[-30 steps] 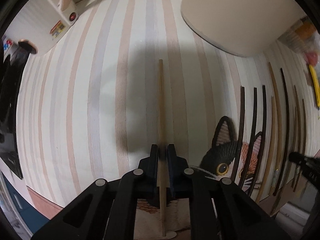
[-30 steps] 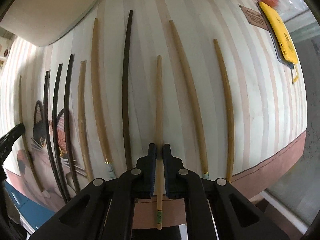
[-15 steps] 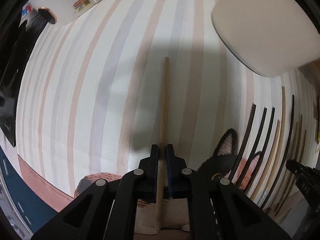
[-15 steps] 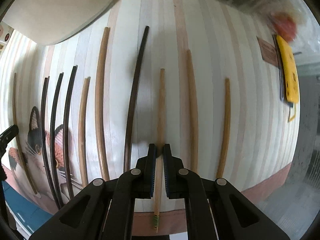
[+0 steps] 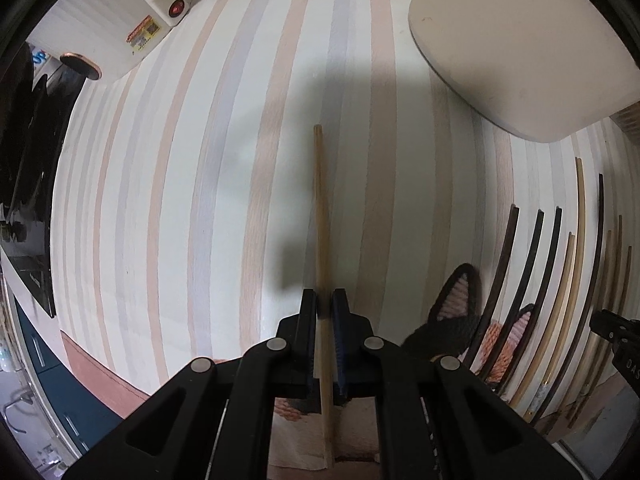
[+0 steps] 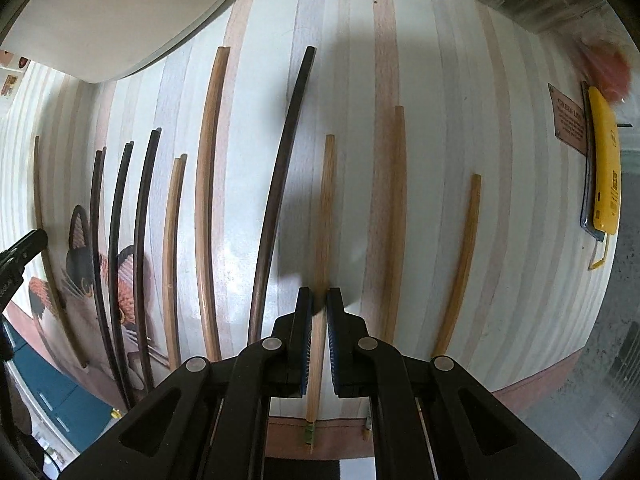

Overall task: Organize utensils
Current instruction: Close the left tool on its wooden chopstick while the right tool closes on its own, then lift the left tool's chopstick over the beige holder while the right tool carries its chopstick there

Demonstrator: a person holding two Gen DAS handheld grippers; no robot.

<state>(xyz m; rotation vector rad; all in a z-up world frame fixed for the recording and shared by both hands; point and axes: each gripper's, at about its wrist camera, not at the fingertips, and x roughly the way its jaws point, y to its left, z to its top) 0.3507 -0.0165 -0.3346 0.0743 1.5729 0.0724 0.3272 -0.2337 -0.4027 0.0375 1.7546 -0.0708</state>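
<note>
My left gripper (image 5: 324, 300) is shut on a light wooden chopstick (image 5: 320, 208) and holds it above the striped tablecloth (image 5: 180, 184), pointing away from me. My right gripper (image 6: 319, 300) is shut on another light wooden chopstick (image 6: 325, 208) with a green band at its near end. It hangs above a row of several chopsticks lying side by side, among them a dark one (image 6: 284, 184) just left of it and a brown one (image 6: 394, 216) just right of it. The same row shows at the right edge of the left wrist view (image 5: 536, 276).
A cream tub (image 5: 512, 40) stands at the back, also at the top left of the right wrist view (image 6: 100, 12). A cat-patterned mat (image 6: 76, 256) lies under the left chopsticks. A yellow tool (image 6: 604, 160) lies at the right. A white device (image 5: 132, 16) stands at the far left.
Both grippers have risen with their chopsticks, so the table looks farther away. The left view has swung left, away from the row. The right gripper has drawn back toward the near edge.
</note>
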